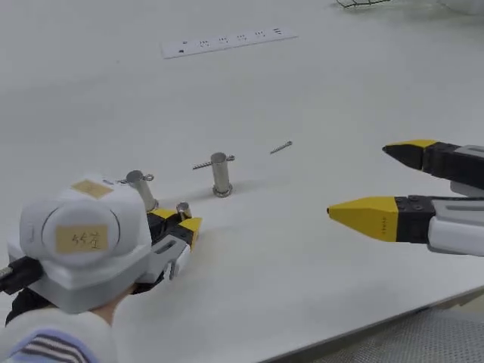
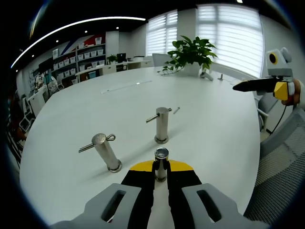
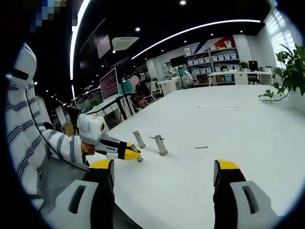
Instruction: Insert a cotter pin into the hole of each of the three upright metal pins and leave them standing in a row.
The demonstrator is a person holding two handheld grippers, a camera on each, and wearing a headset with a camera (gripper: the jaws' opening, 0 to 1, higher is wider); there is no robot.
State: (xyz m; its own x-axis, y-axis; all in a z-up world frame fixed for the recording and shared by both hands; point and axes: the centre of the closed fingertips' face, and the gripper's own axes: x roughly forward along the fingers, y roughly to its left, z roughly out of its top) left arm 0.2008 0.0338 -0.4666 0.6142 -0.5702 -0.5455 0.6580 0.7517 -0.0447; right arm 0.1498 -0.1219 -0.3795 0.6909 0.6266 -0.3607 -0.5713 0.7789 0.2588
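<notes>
Head view: left gripper (image 1: 185, 220) pinches metal pin (image 1: 183, 208); right gripper (image 1: 356, 180) hovers spread.

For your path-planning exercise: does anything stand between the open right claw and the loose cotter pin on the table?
Nothing visible does. The loose cotter pin lies on the table, with open surface between it and the right claw; the nearest upright pin stands beyond it, out of the path.
</notes>
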